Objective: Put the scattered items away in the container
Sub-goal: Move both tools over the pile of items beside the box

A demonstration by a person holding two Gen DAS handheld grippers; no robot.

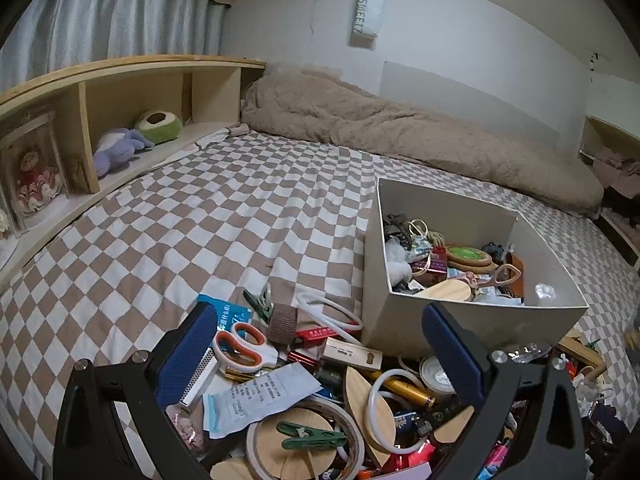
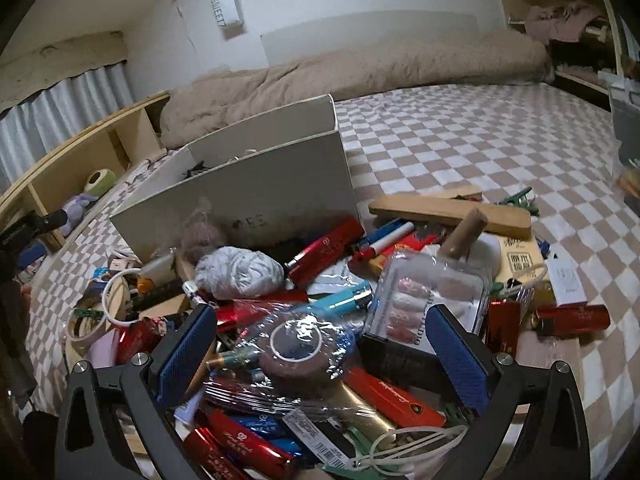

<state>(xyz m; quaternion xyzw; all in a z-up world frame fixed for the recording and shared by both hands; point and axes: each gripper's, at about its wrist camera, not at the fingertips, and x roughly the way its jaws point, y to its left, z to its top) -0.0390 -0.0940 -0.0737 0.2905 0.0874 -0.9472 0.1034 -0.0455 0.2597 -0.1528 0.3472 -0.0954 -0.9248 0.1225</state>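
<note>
Both claws are spread wide with nothing in them: the left gripper (image 1: 320,364) hangs low-centre over the clutter pile (image 1: 304,408), and the right gripper (image 2: 320,356) does too. The white box (image 1: 472,320), partly filled, sits centre-right on the checkered bedspread (image 1: 200,220).

A white paper bag (image 1: 366,16) hanging on the wall reads "SWEET7", seen again in the right wrist view (image 2: 225,6). Print on the receipt (image 1: 256,398), the blue packet (image 1: 230,318), the red tubes (image 2: 326,249) and a tan carton (image 2: 520,258) is too small to read
</note>
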